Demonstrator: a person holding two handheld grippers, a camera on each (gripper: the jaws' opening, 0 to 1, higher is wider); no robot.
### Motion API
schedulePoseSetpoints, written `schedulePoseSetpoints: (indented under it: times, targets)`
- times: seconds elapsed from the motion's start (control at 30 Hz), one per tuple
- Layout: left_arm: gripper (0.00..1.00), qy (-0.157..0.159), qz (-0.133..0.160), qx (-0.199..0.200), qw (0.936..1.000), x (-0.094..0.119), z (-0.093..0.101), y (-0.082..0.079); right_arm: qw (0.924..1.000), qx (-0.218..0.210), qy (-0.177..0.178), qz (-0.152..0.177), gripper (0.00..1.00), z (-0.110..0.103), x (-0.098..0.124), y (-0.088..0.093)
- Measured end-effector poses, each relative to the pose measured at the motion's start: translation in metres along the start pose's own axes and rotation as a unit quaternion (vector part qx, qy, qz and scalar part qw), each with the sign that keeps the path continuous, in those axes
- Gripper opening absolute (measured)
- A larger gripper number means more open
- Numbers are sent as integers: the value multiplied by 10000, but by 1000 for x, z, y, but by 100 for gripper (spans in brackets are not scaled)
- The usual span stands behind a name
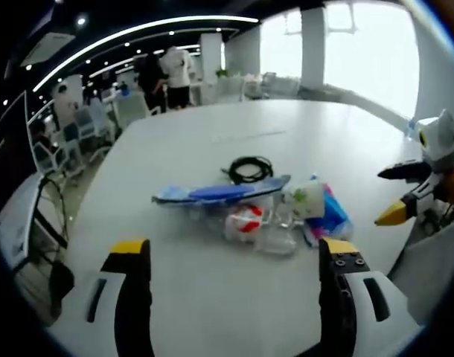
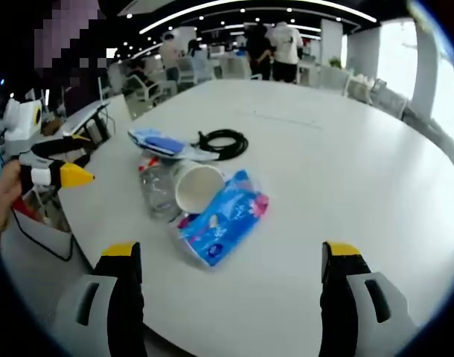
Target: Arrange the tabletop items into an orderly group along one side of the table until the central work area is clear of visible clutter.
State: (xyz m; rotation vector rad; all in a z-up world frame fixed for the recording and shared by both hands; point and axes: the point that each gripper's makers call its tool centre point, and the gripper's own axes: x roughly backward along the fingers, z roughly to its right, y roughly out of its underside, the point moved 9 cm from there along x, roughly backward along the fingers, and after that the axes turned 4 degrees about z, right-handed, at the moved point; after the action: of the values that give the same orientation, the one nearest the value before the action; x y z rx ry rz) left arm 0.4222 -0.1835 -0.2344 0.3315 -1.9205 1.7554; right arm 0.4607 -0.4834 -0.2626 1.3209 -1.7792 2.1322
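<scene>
Yellow-tipped black jaws of the left gripper [image 1: 237, 256] stand wide apart over the near edge of a large white oval desk [image 1: 286, 141], holding nothing. Just beyond them in the left gripper view, the clutter sits bunched together near the middle of the desk: a long flat blue-and-white packet [image 1: 221, 193] lies across the far side of the heap, a clear crumpled plastic bottle with a red-and-white label [image 1: 247, 221] lies on its side beneath it, and a white paper cup [image 1: 304, 199] rests against a blue-and-pink soft plastic pack of tissues [image 1: 330, 218] on the right. A coiled black cable [image 1: 249, 169] lies just behind the packet, on the far side.

At the right edge of that view the right gripper [image 1: 405, 195] reaches in, a person's hand behind it, its yellow-tipped jaws parted and well clear of the heap.

From the right gripper view, its own jaws [image 2: 231, 258] likewise stand open and empty at the near edge of the desk [image 2: 346, 163]. The tissue pack [image 2: 225, 218] lies nearest, the paper cup [image 2: 196, 186] on its side with its mouth towards the camera just behind it, the clear bottle [image 2: 157, 192] to its left, and the blue-and-white packet [image 2: 166, 145] and black cable [image 2: 223, 141] farther off. The left gripper [image 2: 62, 165] shows at the left edge.

Office chairs and standing people occupy the far background under strip ceiling lights.
</scene>
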Motion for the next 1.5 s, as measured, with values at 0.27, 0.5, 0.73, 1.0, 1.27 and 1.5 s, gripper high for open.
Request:
schedulePoseSetpoints:
  times: [0.27, 0.5, 0.73, 1.0, 1.27, 1.5]
  targets:
    - [89, -49, -24, -38, 10000, 0, -2, 0, 9999, 59, -56, -76, 99, -2, -1, 1]
    - [89, -57, -29, -60, 10000, 0, -2, 0, 9999, 62, -82, -60, 99, -3, -1, 1]
    - [88, -53, -48, -52, 10000, 0, -3, 0, 9999, 71, -76, -62, 99, -3, -2, 1]
    - [88, -39, -92, -29, 9999, 0, -3, 2, 9999, 93, -77, -90, 99, -3, -2, 2]
    - [88, -13, -76, -27, 10000, 0, -2, 1, 9999, 93, -57, -121, 99, -3, -2, 2]
    - [87, -5, -83, -24, 10000, 1, -1, 1, 9999, 69, -49, -105, 99, -2, -1, 2]
